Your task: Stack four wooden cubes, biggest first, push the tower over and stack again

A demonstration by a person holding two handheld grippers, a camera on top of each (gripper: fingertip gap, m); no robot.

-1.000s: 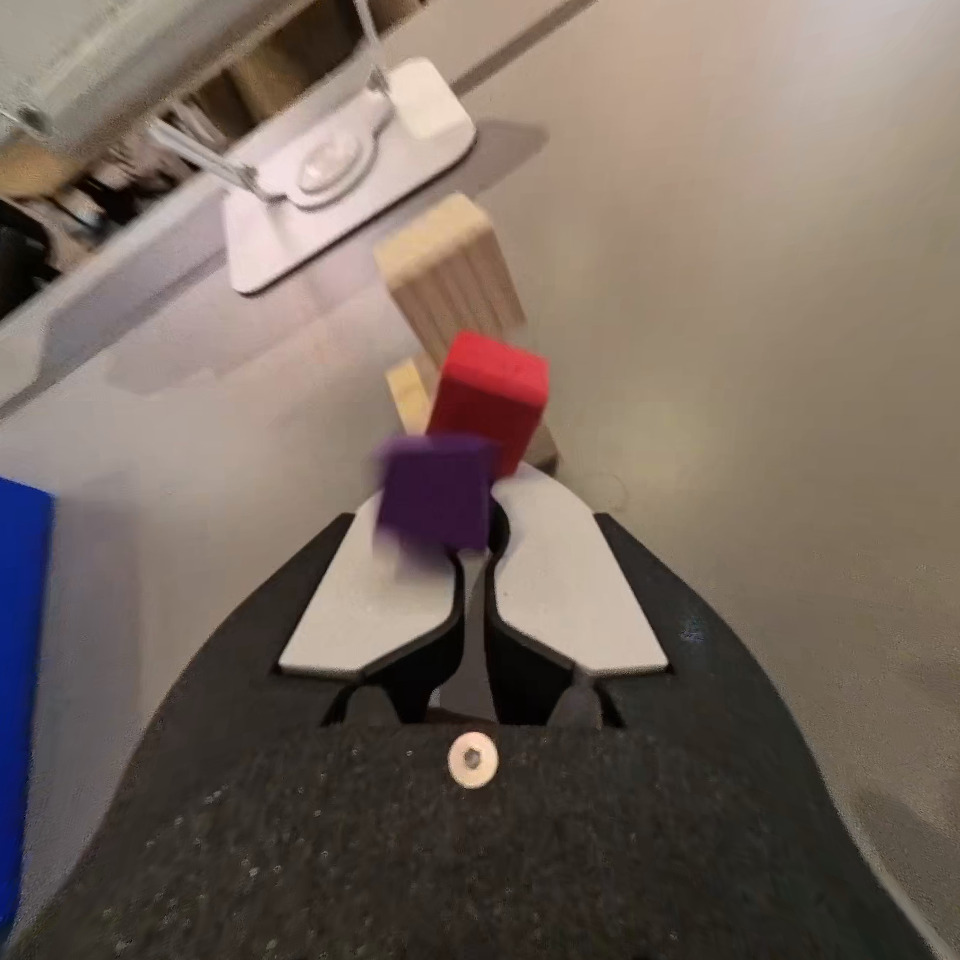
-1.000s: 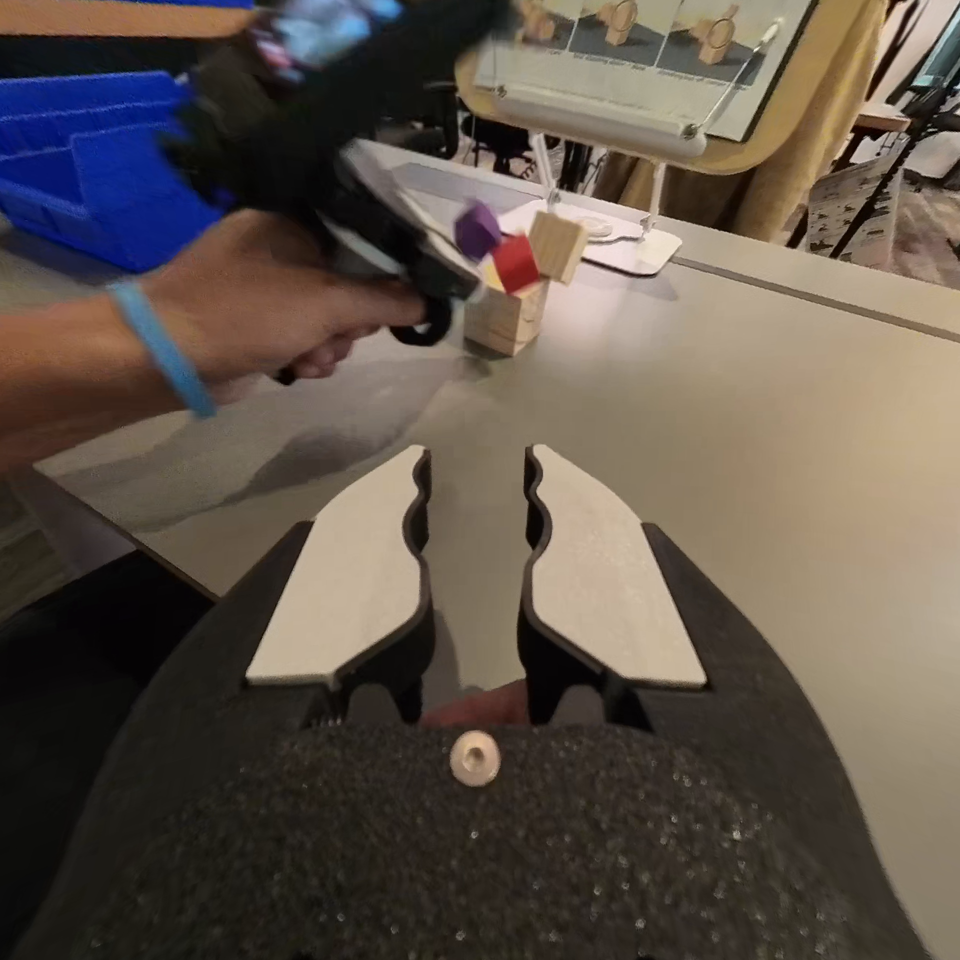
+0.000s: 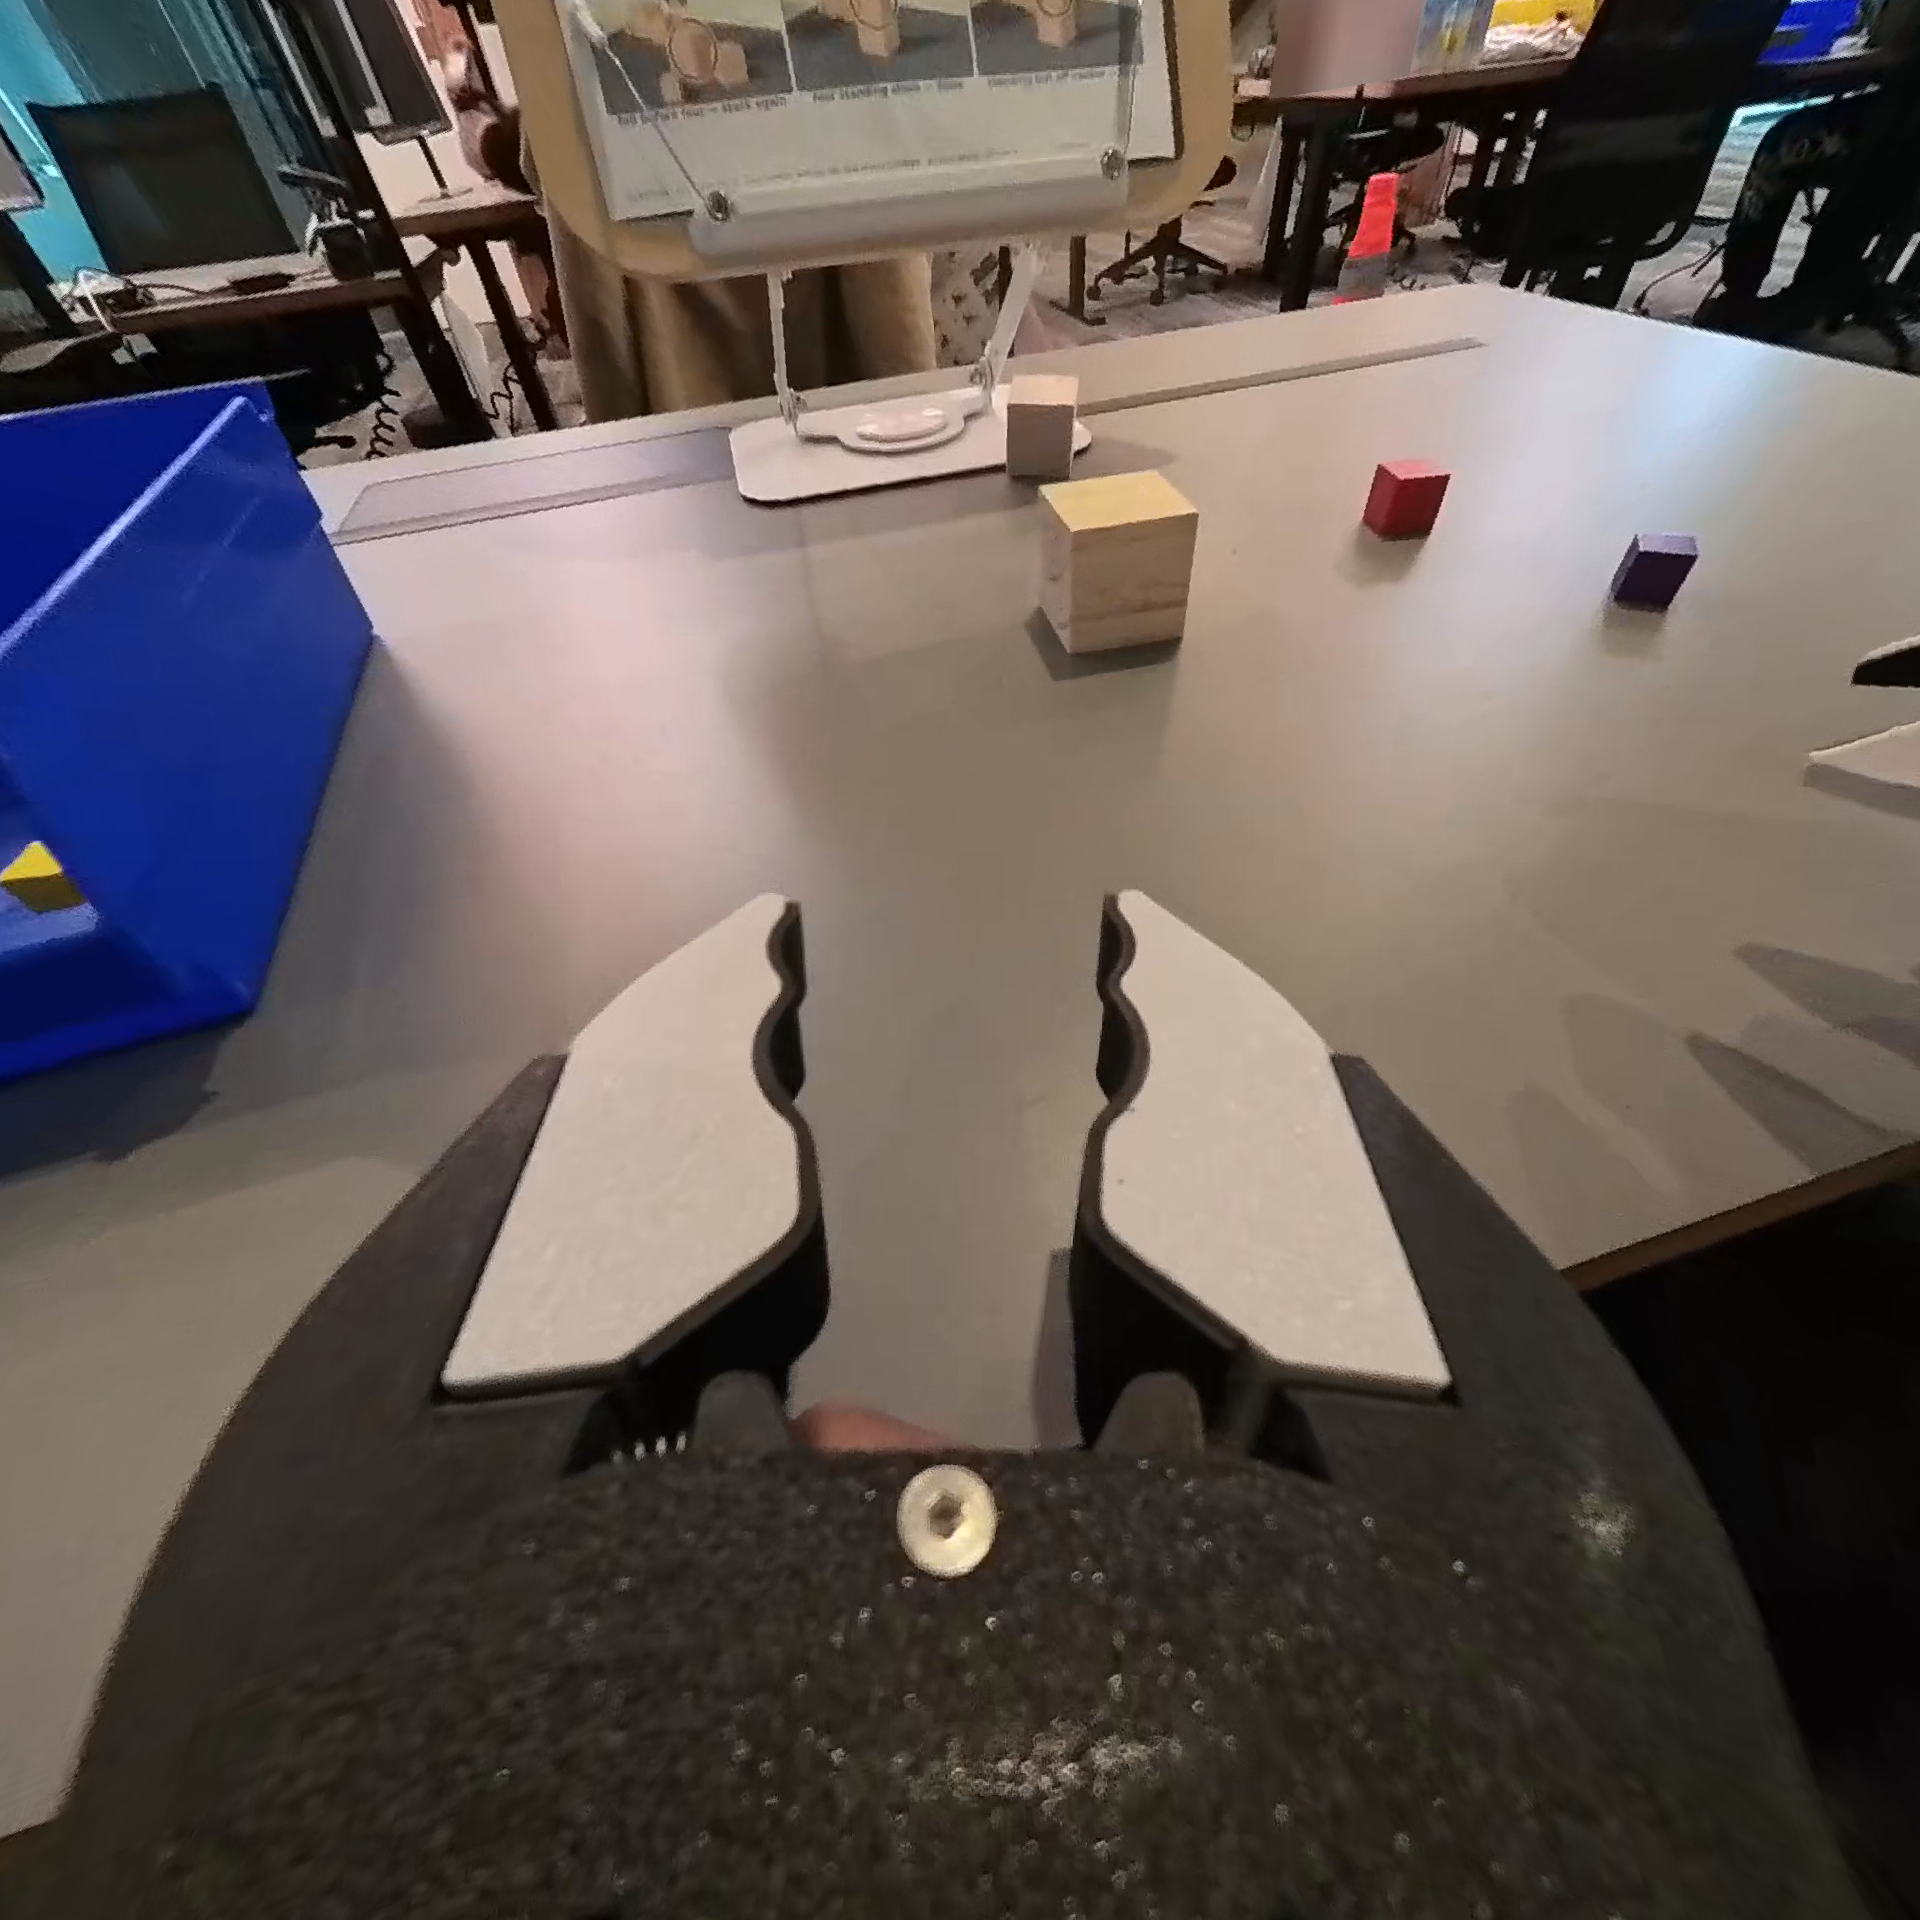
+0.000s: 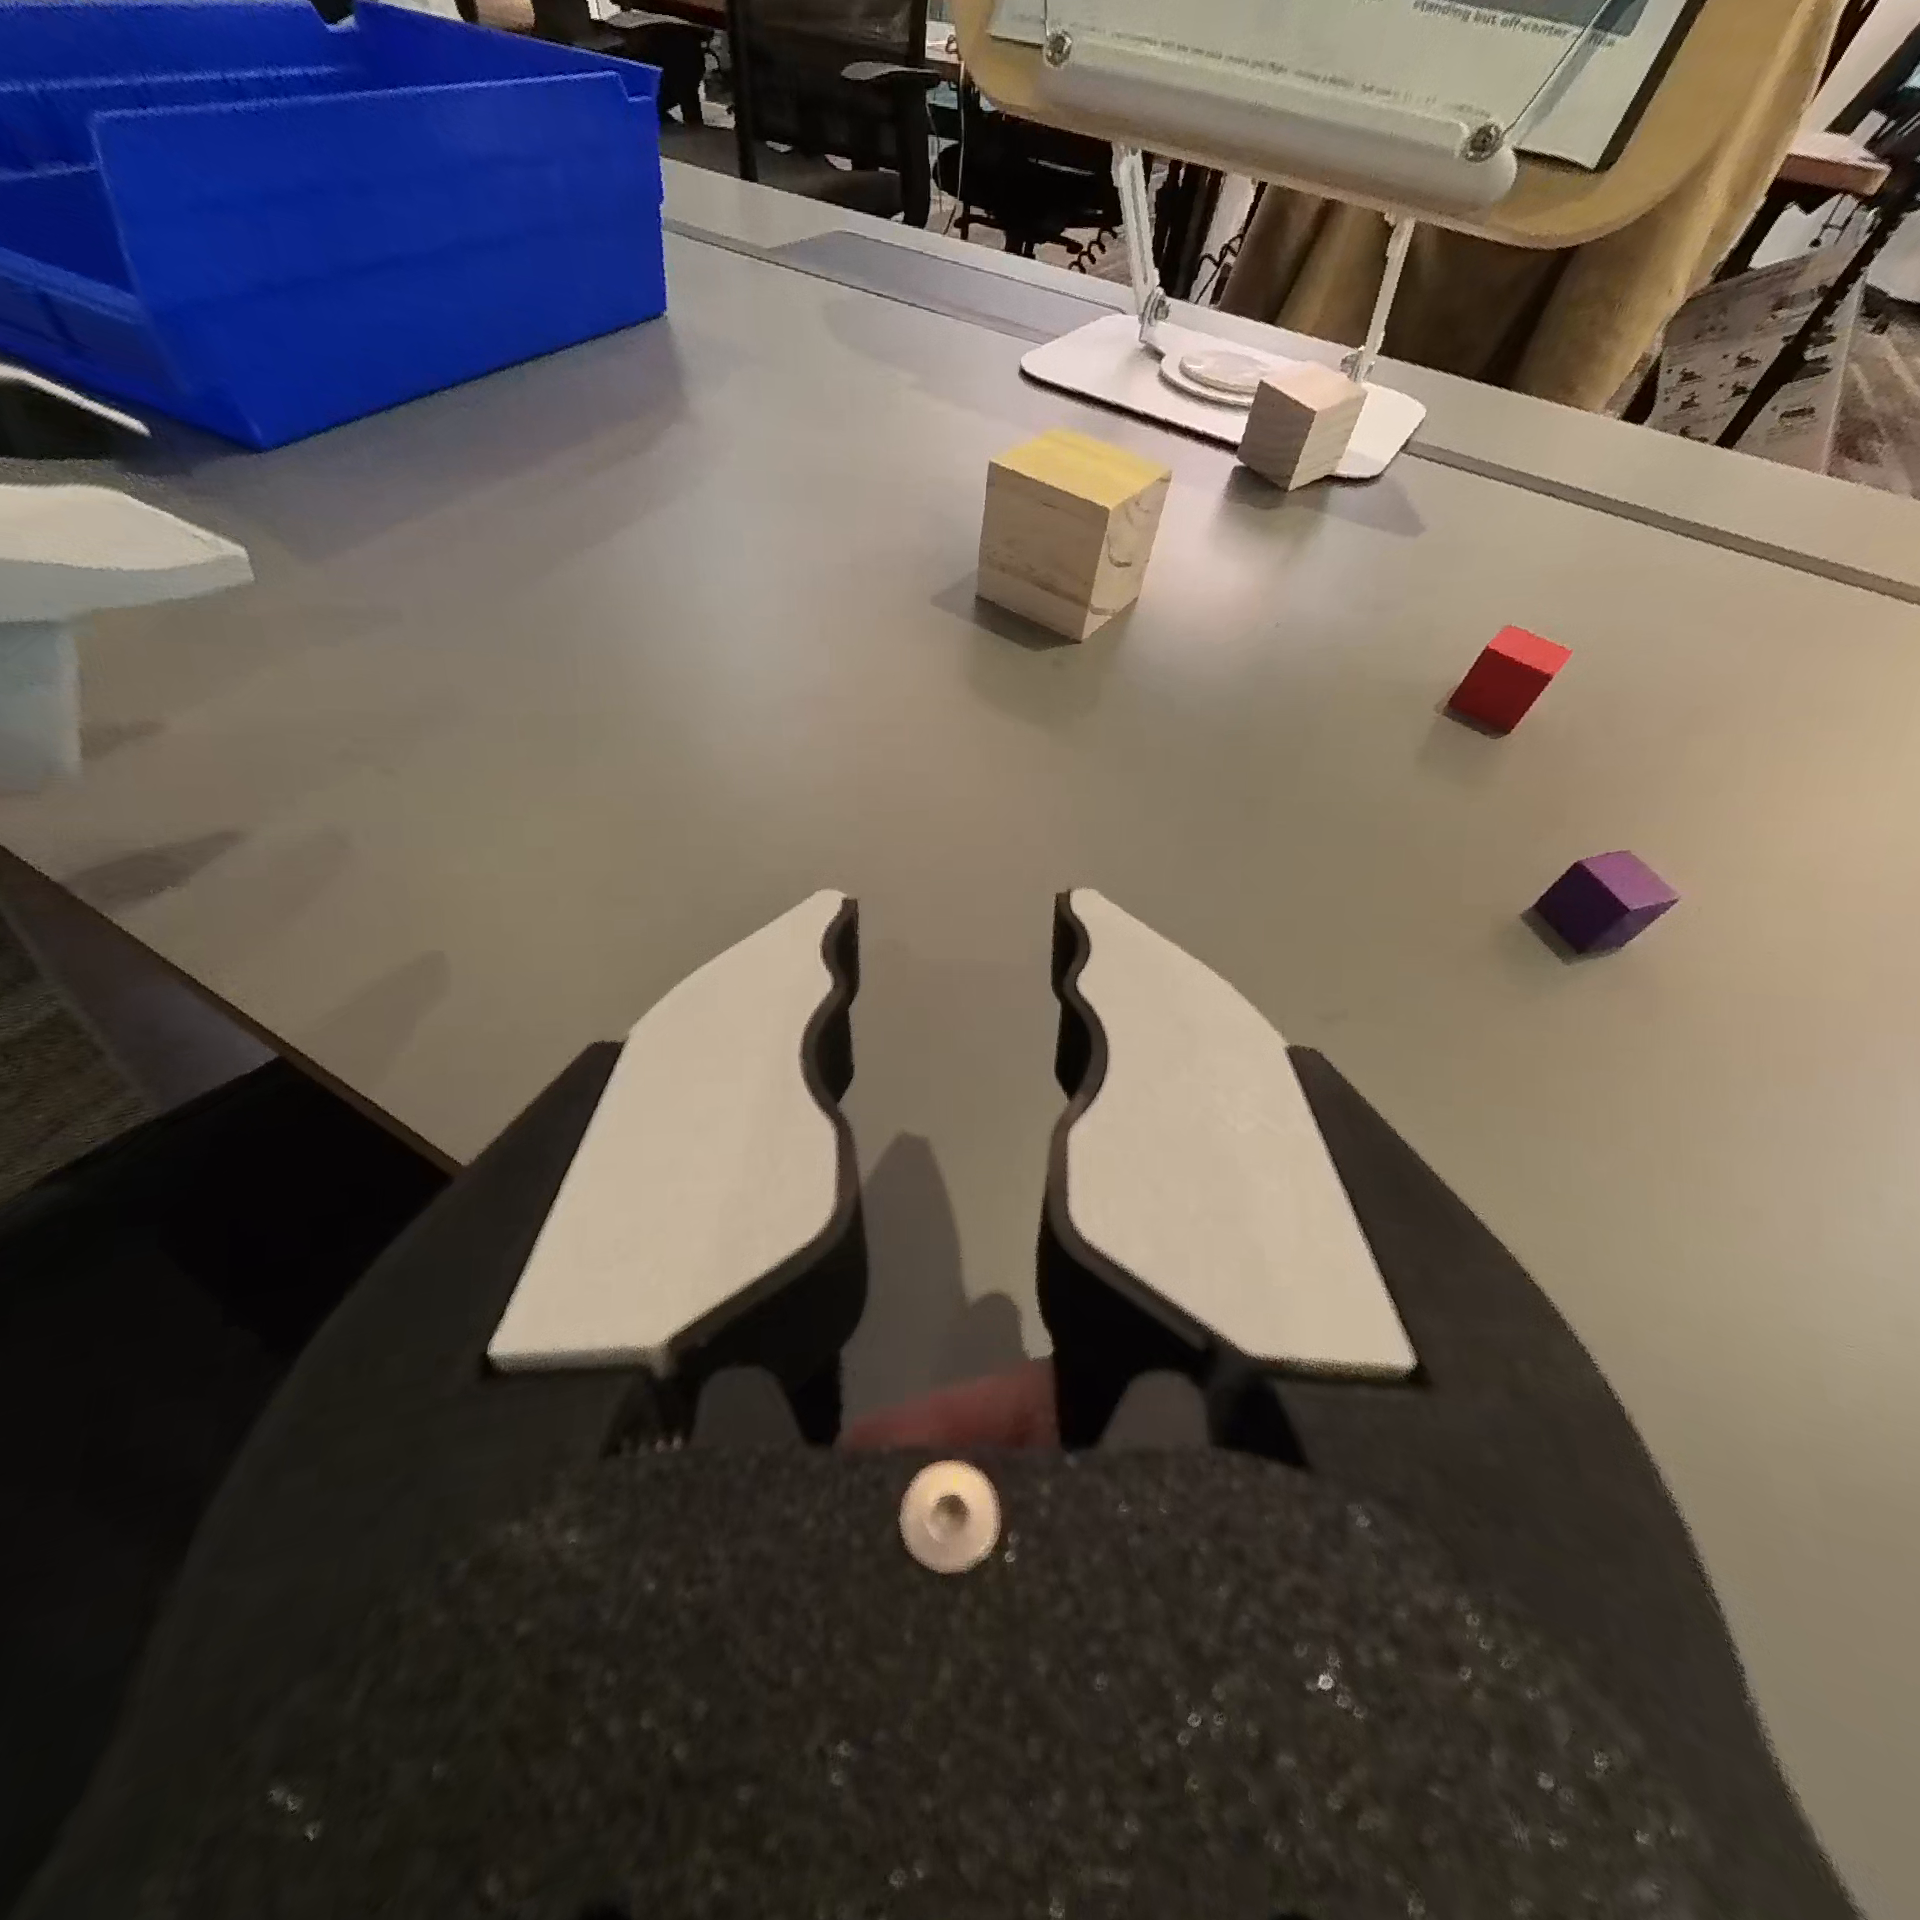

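Note:
Four cubes lie apart on the grey table. The biggest plain wooden cube [image 3: 1117, 561] [image 4: 1070, 532] stands in the middle. A smaller plain cube [image 3: 1040, 426] [image 4: 1301, 424] rests on the sign stand's base. The red cube [image 3: 1405, 499] [image 4: 1507, 678] and the purple cube [image 3: 1654, 569] [image 4: 1603, 900] lie to the right. My left gripper [image 3: 951, 914] is open and empty, well short of the big cube. My right gripper [image 4: 956, 909] is open and empty, also back from the cubes. Its fingertips [image 3: 1881, 717] show at the left wrist view's right edge.
A blue bin [image 3: 156, 727] [image 4: 343, 229] stands at the left. A sign on a white stand [image 3: 894, 447] [image 4: 1216, 374] stands at the back. The table's front edge [image 3: 1714, 1205] [image 4: 239, 1029] runs close by. The left gripper's fingers [image 4: 104, 561] show at the right wrist view's left edge. My right gripper is the nearer one to the purple cube [image 3: 1654, 569]: about 20 cm, against 35 cm. It is also in sight in the right wrist view [image 4: 1568, 890].
The tower has fallen: the smaller cubes were tumbling off the big cube and now lie scattered. My left gripper has pulled back from the tower and opened.

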